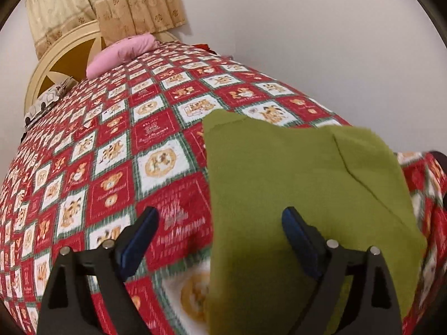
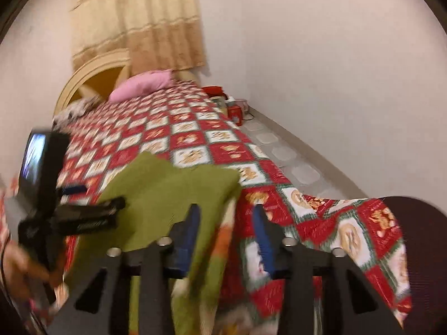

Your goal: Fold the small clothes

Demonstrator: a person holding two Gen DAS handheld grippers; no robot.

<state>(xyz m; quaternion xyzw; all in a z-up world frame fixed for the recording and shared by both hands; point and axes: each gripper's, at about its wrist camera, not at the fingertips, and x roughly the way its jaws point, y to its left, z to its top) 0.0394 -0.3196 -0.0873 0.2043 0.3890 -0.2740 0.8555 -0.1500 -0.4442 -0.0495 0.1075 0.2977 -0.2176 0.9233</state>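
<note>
Left wrist view: left claw point(image 1: 220, 240) spread wide, gripping nothing, right pad over the green garment point(image 1: 301, 184). Garment is olive, folded flat, one diagonal seam, lying on the red-and-white checked bed quilt point(image 1: 111, 167) near its foot edge. Right claw point(image 2: 226, 231) partly apart, pads not pressing cloth; garment edge hangs just left of it. Pink pillow point(image 1: 123, 53), round headboard point(image 1: 58, 55), curtain point(image 1: 111, 2) beyond. Right view blurred; red items point(image 2: 223, 97) by the wall unclear.
</note>
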